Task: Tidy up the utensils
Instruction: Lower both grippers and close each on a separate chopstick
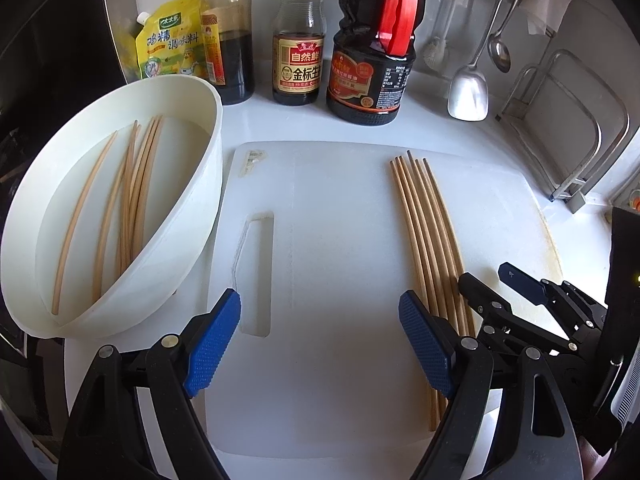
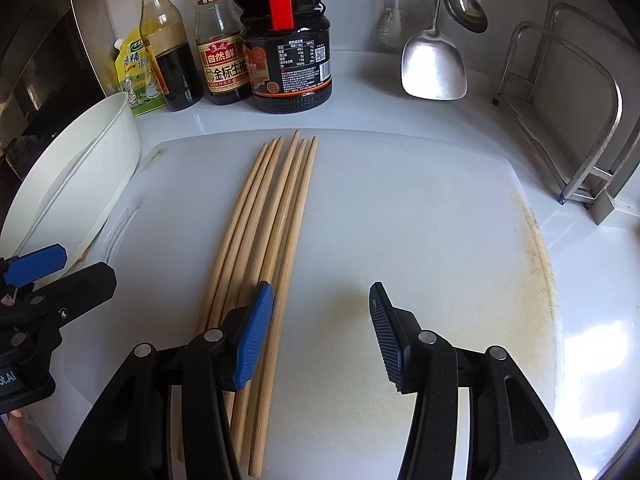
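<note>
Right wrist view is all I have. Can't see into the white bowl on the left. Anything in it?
Observer: Yes. Several chopsticks lie loose inside the white bowl, roughly parallel.
Operator: Left gripper is cut off at my frame edge. Is it holding anything?
Observer: No. The left gripper is open, with only bare cutting board between its pads.
Operator: Any cutout on the board's left side? That part is blocked for me.
Observer: Yes, a long handle slot runs along the edge nearest the bowl.
</note>
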`<action>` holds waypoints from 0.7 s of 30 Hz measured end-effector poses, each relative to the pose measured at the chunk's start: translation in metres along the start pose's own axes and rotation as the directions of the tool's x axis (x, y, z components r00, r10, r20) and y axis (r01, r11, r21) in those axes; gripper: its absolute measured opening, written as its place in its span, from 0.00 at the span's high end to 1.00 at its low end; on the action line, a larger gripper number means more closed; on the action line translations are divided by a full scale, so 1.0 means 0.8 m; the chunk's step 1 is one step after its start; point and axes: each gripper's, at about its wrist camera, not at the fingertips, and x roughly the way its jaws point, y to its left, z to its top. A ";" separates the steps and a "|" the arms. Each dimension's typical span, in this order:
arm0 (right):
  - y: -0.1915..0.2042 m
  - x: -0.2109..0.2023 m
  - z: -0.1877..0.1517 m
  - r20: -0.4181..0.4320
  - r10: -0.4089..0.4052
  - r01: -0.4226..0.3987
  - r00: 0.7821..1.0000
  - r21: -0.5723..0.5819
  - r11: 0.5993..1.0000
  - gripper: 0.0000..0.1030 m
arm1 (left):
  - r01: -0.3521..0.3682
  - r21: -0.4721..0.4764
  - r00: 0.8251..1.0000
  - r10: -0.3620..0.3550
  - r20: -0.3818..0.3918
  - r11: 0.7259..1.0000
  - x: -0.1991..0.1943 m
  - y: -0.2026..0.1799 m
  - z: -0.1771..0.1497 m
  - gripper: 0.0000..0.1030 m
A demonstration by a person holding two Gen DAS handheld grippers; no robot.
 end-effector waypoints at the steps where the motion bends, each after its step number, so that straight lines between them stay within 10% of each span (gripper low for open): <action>1: 0.003 0.001 0.000 0.001 -0.015 0.015 1.000 -0.016 1.000 0.54 | 0.000 -0.001 1.000 0.000 -0.001 1.000 0.000 0.000 0.000 0.22; 21: -0.053 -0.008 -0.013 0.026 -0.029 0.029 0.999 -0.005 1.000 0.54 | 0.001 0.021 0.999 0.000 -0.041 1.000 0.034 -0.041 0.000 0.22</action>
